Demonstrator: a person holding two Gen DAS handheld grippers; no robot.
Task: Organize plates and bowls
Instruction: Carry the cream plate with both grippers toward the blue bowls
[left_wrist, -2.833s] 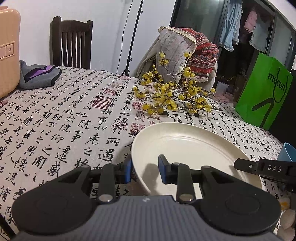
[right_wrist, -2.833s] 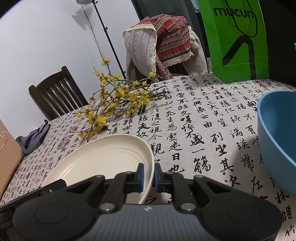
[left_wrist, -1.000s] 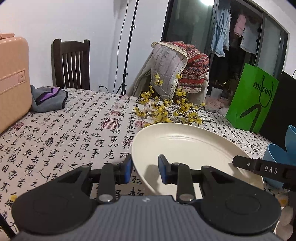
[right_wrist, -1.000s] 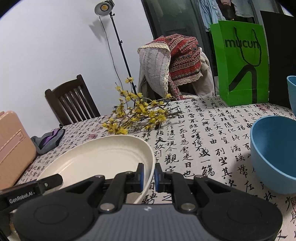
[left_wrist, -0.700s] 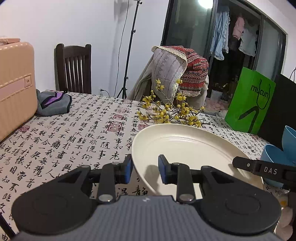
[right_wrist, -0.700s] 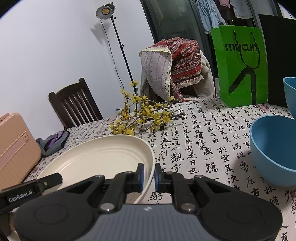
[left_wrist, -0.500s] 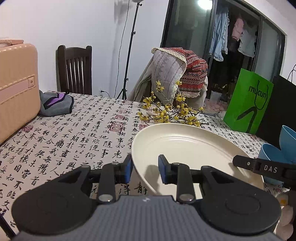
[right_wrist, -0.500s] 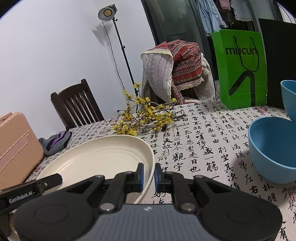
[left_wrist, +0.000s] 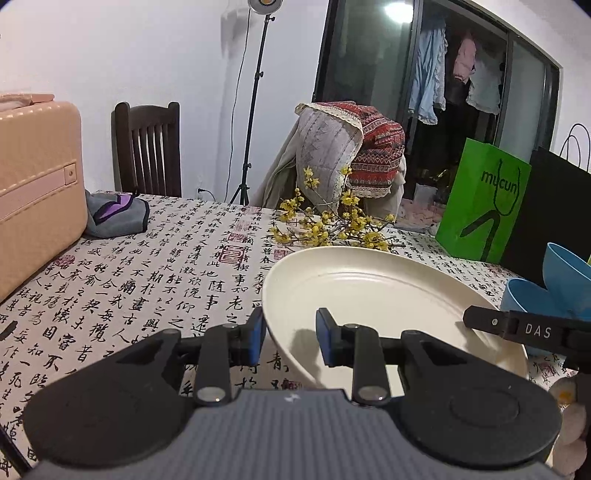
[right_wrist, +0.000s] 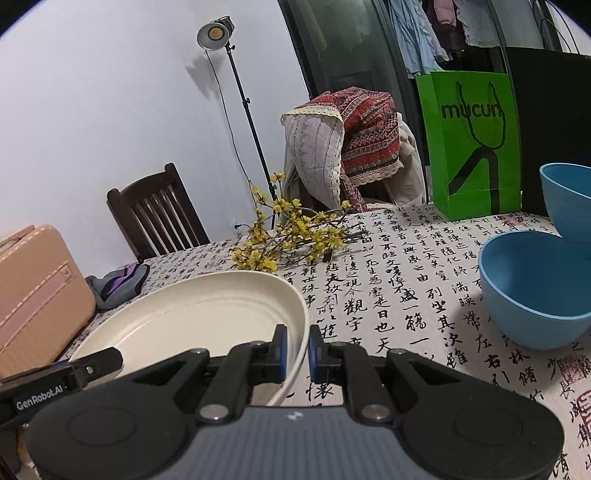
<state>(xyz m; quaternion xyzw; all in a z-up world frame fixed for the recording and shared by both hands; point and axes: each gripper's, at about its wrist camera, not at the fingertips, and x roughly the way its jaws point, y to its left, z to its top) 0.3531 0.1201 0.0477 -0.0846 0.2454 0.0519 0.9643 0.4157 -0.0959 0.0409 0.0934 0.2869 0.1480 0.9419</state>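
Two claws share one cream plate (left_wrist: 373, 291): the left claw (left_wrist: 289, 334) straddles its near-left rim with a narrow gap, though whether both pads press cannot be told, and the right claw (right_wrist: 295, 350) is pinched tight on the opposite rim, likely so the wide plate stays level above the desk (left_wrist: 155, 266). Just right of the right claw, two blue bowls (right_wrist: 535, 288) sit on the desk, one tipped into the other, a likely spot to gather dishes. Yellow flowers (right_wrist: 295, 232) lie beyond.
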